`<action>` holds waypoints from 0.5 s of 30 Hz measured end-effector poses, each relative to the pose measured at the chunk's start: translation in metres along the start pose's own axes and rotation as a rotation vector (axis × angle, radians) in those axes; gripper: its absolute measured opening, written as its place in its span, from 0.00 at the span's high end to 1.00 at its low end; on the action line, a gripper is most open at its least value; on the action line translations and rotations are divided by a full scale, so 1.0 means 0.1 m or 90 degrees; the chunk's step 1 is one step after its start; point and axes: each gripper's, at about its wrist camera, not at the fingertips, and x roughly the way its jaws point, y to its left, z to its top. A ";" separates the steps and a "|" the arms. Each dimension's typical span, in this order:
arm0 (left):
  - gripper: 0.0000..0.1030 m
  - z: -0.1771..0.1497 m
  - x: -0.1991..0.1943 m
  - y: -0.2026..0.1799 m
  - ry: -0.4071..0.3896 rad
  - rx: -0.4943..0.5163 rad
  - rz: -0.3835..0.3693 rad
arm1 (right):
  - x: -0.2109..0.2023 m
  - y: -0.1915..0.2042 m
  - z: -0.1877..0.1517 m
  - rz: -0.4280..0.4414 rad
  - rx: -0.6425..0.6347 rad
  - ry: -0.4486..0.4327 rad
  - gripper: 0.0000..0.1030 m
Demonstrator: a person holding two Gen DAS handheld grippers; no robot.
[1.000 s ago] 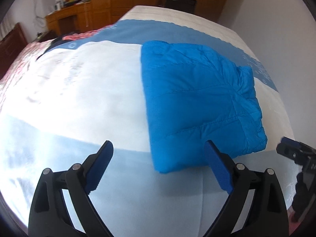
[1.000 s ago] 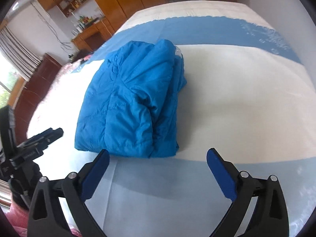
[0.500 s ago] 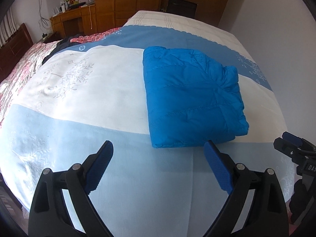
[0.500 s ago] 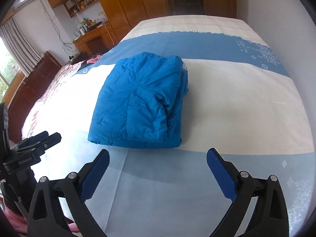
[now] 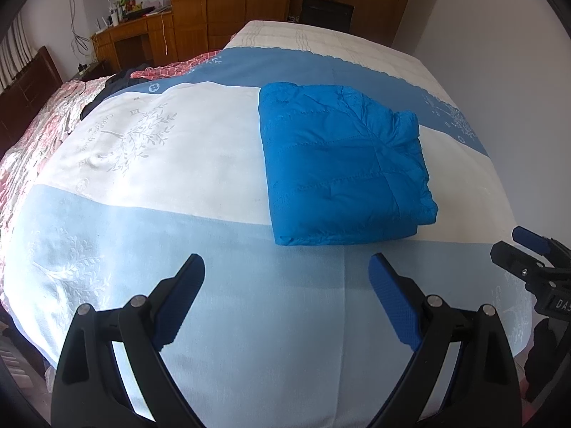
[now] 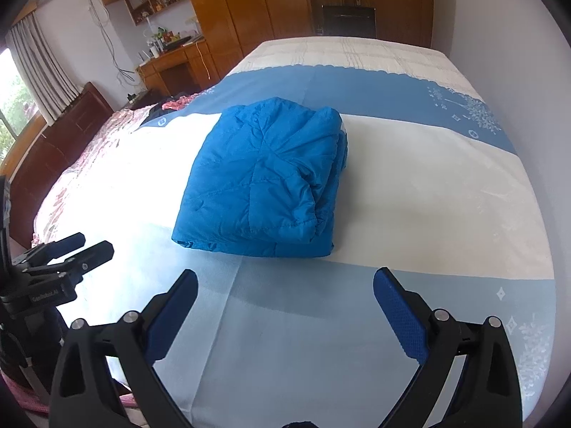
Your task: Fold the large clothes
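A bright blue quilted jacket [image 5: 342, 164] lies folded into a thick rectangle on the bed [image 5: 178, 235], on the white band of the cover; the right wrist view shows the same folded jacket [image 6: 264, 185]. My left gripper [image 5: 287, 271] hovers open over the light blue band, short of the jacket's near edge, holding nothing. The right gripper [image 6: 285, 285] is open too, empty, and equally back from the bundle. Each gripper also appears at the side of the other's view: the right gripper [image 5: 524, 246] and the left gripper [image 6: 76, 246].
The bed cover has blue, white and light blue bands. A pink floral quilt [image 5: 32, 128] and a dark garment [image 5: 107, 89] lie at the far left. A wooden desk [image 5: 132, 39] and wardrobes [image 6: 271, 3] stand behind. A wall [image 5: 499, 53] runs along the right side.
Both grippers have pulled back and risen away from the folded jacket, which now looks smaller and farther off. The jacket itself has stayed in place.
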 end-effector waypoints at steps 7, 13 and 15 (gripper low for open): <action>0.11 -0.03 -0.02 0.00 0.000 0.002 0.007 | 0.04 0.00 -0.04 0.001 0.002 0.012 0.04; 0.11 -0.05 -0.01 -0.01 0.002 0.001 0.008 | 0.05 0.00 -0.05 -0.002 0.000 0.014 0.04; 0.11 -0.06 0.00 -0.02 0.004 0.002 0.009 | 0.05 0.00 -0.05 -0.002 -0.001 0.015 0.04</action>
